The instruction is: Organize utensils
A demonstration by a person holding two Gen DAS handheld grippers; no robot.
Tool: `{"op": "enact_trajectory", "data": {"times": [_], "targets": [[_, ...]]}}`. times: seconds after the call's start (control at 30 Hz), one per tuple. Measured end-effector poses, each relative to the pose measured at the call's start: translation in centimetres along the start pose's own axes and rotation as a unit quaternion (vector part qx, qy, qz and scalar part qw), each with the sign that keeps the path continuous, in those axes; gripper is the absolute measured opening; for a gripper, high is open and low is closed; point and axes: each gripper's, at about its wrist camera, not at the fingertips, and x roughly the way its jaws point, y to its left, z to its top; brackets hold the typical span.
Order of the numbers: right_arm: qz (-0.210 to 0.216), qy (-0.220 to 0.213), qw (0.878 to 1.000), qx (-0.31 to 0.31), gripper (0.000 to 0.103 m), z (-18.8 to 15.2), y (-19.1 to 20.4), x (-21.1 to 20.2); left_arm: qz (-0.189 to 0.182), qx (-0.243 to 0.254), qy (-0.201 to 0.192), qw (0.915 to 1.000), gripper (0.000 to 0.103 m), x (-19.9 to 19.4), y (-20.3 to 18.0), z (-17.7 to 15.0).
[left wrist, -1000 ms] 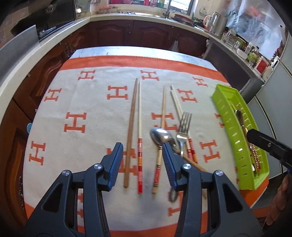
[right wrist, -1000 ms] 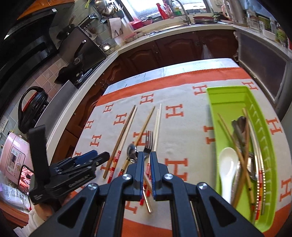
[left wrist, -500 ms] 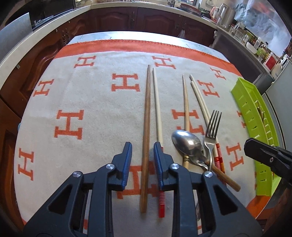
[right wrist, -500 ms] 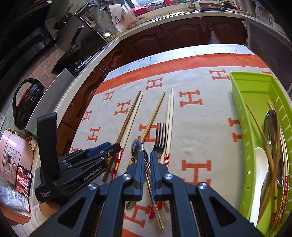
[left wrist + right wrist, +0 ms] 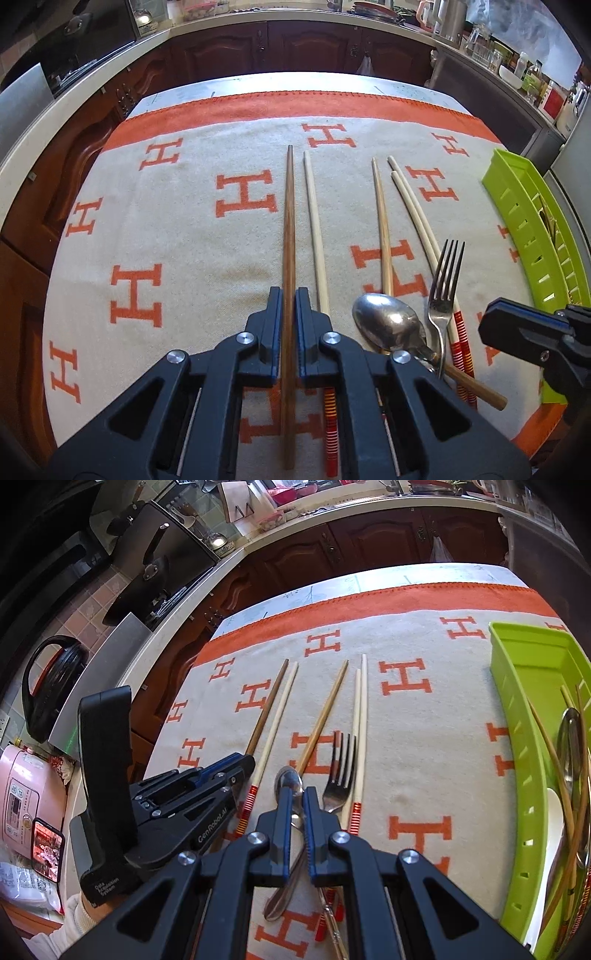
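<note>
A utensil sort is seen partly done on a surface [image 5: 177, 243] covered by an orange-and-cream cloth. Several pieces, among them a white spoon [image 5: 554, 834], a metal spoon and some chopsticks, are already gathered in the green tray [image 5: 517, 664] at the right edge.

Still left on the cloth, near the front edge, are a dark wooden chopstick [image 5: 289, 229], a pale chopstick with a red-striped end [image 5: 314, 229], a brown chopstick [image 5: 382, 229], a pale pair [image 5: 413, 210], a fork [image 5: 445, 280] and a steel spoon [image 5: 384, 321].

The left hand-held gripper [image 5: 289, 295] is seen clenched around the dark wooden chopstick, which lies flat, apparently not yet lifted. The right hand-held gripper [image 5: 294, 794] is nearly closed about the steel spoon's neck; whether it is firmly gripped cannot be told. About half the job is judged to remain.
</note>
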Motion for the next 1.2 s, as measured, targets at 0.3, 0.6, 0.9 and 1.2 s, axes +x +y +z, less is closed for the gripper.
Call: {"op": "enact_trajectory", "data": {"times": [0.3, 0.6, 0.9, 1.2], "targets": [[0.006, -0.001, 1.0, -0.01, 0.006, 1.0, 2.3, 2.2, 0.017, -0.067, -0.038, 0.9969, 0.004, -4.0, 3.4, -1.6], [-0.02, 0.007, 1.0, -0.022, 0.017, 1.1, 4.4, 6.1, 0.019, -0.107, -0.06, 0.9923, 0.005, -7.3, 6.5, -3.4], [-0.085, 0.006, 0.994, -0.065, 0.018, 1.0, 6.3, 8.5, 0.015, -0.131, -0.054, 0.9898, 0.005, -7.3, 8.4, -4.5], [-0.171, -0.021, 0.976, -0.136, 0.017, -0.3, 8.9, 9.5, 0.014, -0.144, -0.049, 0.9882, 0.005, -7.0, 9.0, -4.7]]}}
